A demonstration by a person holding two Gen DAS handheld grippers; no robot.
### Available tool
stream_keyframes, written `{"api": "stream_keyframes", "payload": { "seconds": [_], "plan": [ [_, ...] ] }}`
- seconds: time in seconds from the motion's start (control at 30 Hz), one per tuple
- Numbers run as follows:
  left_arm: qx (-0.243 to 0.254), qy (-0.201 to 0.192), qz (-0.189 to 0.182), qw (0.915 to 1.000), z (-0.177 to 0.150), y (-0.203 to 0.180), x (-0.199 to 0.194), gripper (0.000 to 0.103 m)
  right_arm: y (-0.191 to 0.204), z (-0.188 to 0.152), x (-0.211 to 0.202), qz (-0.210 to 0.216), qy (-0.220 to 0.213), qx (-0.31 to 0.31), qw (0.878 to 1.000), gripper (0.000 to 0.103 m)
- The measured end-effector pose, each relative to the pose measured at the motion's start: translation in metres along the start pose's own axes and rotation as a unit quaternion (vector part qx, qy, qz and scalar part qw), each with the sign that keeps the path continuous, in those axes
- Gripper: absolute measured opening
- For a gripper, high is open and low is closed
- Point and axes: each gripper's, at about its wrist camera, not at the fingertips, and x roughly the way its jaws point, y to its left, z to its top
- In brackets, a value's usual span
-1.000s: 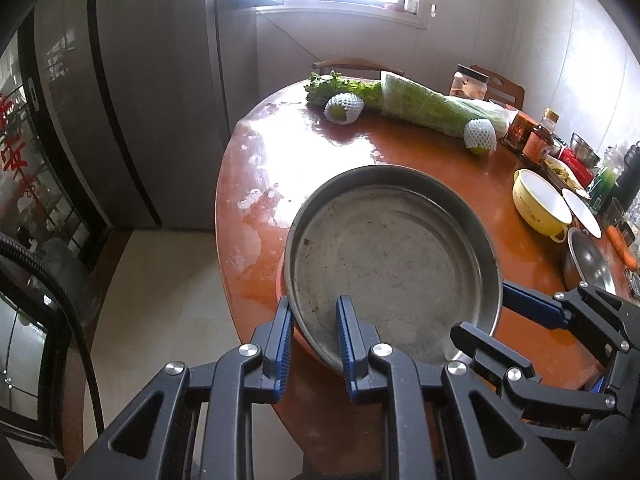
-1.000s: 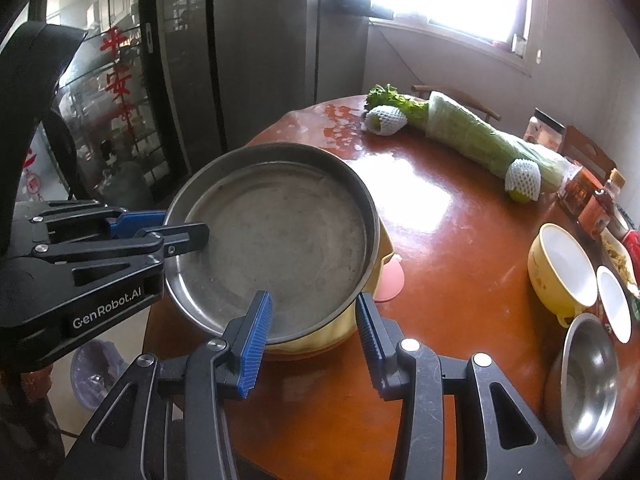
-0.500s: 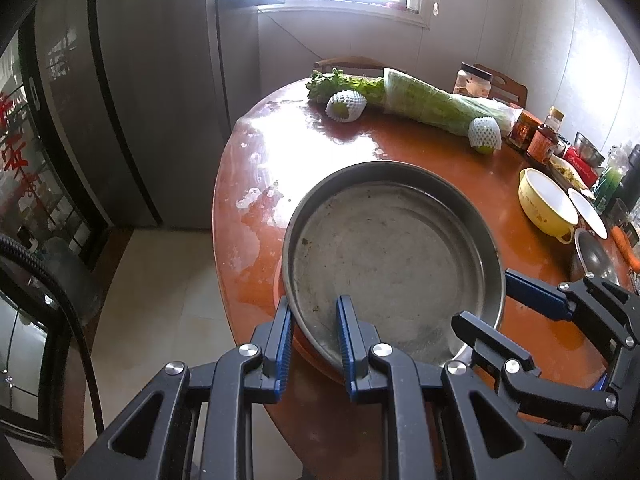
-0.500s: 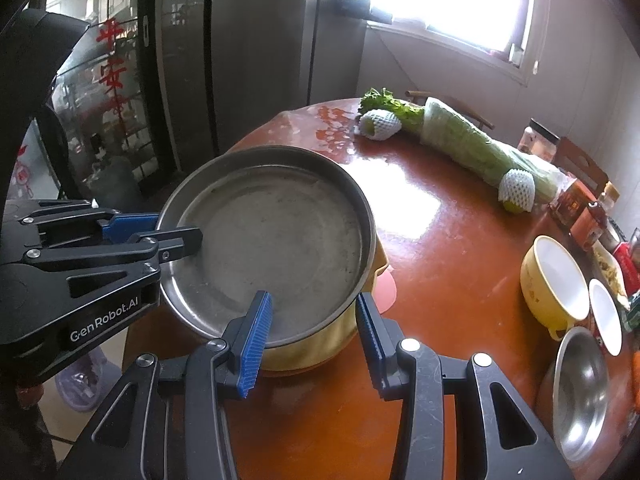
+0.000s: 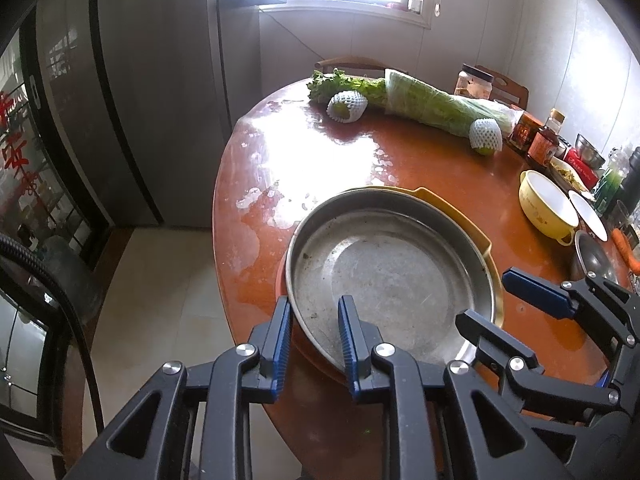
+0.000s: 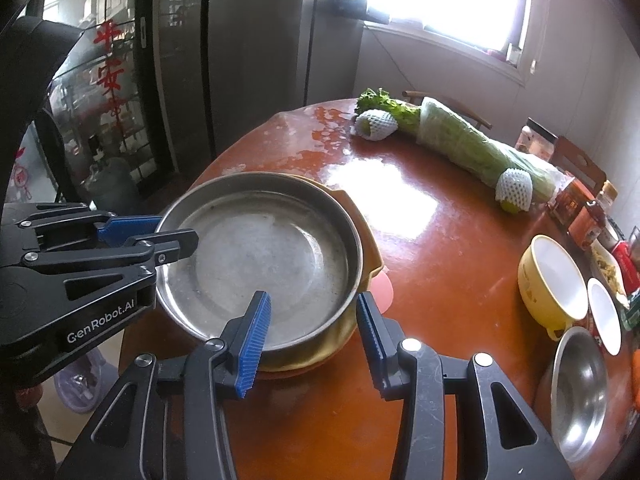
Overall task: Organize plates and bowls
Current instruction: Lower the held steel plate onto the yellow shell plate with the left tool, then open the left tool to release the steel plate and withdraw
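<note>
A large steel pan (image 5: 392, 276) sits in a yellow bowl (image 5: 452, 208) on an orange plate at the near edge of the round wooden table (image 5: 320, 160). My left gripper (image 5: 312, 312) is shut on the pan's near rim, one finger inside, one outside. My right gripper (image 6: 310, 312) is open, its fingers straddling the stack's rim on the other side; the pan (image 6: 260, 256) and yellow bowl (image 6: 360, 232) show there too. A second yellow bowl (image 6: 556, 276), a white dish (image 6: 606, 312) and a steel bowl (image 6: 580, 388) stand at the right.
A wrapped lettuce (image 5: 432, 104) and two fruits in foam nets (image 5: 346, 106) lie at the table's far side. Jars and bottles (image 5: 540, 136) crowd the right edge. A carrot (image 5: 626, 248) lies far right. The floor drops off left of the table.
Both grippers have pulled back and risen a little; the yellow bowl's far rim now shows behind the pan. The pan sits lower in the stack. Grips look unchanged.
</note>
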Motion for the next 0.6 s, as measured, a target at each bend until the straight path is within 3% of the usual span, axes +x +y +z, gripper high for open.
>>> {"api": "stream_keyframes", "payload": {
  "seconds": [0.6],
  "plan": [
    [0.004, -0.03, -0.003, 0.9995, 0.003, -0.006, -0.016, 0.039, -0.006, -0.002, -0.007, -0.002, -0.003, 0.013, 1.0, 0.053]
  ]
}}
